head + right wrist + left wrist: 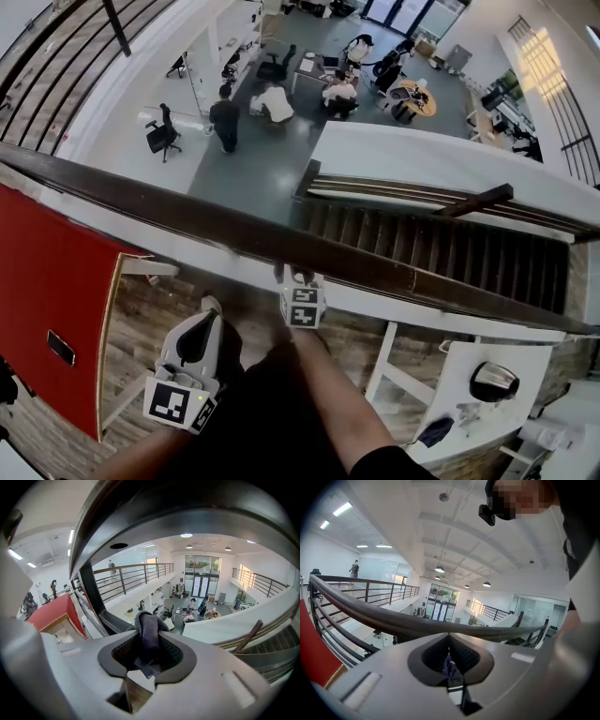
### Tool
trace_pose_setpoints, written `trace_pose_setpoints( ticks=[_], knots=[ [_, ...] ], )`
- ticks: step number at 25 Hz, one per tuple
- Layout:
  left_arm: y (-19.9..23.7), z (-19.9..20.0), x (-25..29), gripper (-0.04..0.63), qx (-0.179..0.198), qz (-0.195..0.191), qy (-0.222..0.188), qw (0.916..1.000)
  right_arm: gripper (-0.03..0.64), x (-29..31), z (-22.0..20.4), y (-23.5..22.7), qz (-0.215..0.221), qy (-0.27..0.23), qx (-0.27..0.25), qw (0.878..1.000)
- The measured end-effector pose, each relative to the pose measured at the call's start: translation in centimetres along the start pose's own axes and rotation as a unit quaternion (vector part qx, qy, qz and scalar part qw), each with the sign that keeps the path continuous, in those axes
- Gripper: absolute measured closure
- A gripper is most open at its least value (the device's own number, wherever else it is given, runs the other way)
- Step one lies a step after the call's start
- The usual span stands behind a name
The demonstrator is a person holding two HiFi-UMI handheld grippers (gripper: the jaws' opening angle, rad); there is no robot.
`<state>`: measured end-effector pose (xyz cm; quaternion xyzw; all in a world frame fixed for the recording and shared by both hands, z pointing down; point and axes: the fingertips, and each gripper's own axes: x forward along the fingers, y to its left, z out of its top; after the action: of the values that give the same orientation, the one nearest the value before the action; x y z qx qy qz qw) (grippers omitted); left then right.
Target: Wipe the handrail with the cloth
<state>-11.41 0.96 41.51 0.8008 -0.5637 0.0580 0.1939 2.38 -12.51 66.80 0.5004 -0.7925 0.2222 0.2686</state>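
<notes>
The dark brown handrail [187, 217] crosses the head view from left to lower right. My right gripper [298, 276] reaches up to its near edge and is shut on a dark grey cloth [149, 629], which bunches out past the jaw tips. In the right gripper view [148, 641] the handrail's underside [187, 517] looms close overhead. The cloth is hard to make out in the head view. My left gripper [210, 307] hangs lower and to the left, short of the rail, with its jaws shut and holding nothing [449, 638]. In its view the handrail [389, 619] curves just ahead.
Beyond the rail is a drop to a lower floor with people [224, 117], desks and chairs. A staircase [441, 246] descends at right. A red panel [47, 281] stands at left, a white table [487, 412] at lower right. Black balustrade bars [89, 592] run under the rail.
</notes>
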Motion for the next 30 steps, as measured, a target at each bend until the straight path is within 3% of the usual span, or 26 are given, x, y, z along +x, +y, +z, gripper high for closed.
trace_pose_setpoints(
  ticks=[30],
  knots=[
    [-4.7, -0.6, 2.4, 0.597, -0.021, -0.019, -0.014, 0.9995, 0.523, -4.5, -3.4, -8.2, -0.039, 0.012, 0.055, 0.998]
  ],
)
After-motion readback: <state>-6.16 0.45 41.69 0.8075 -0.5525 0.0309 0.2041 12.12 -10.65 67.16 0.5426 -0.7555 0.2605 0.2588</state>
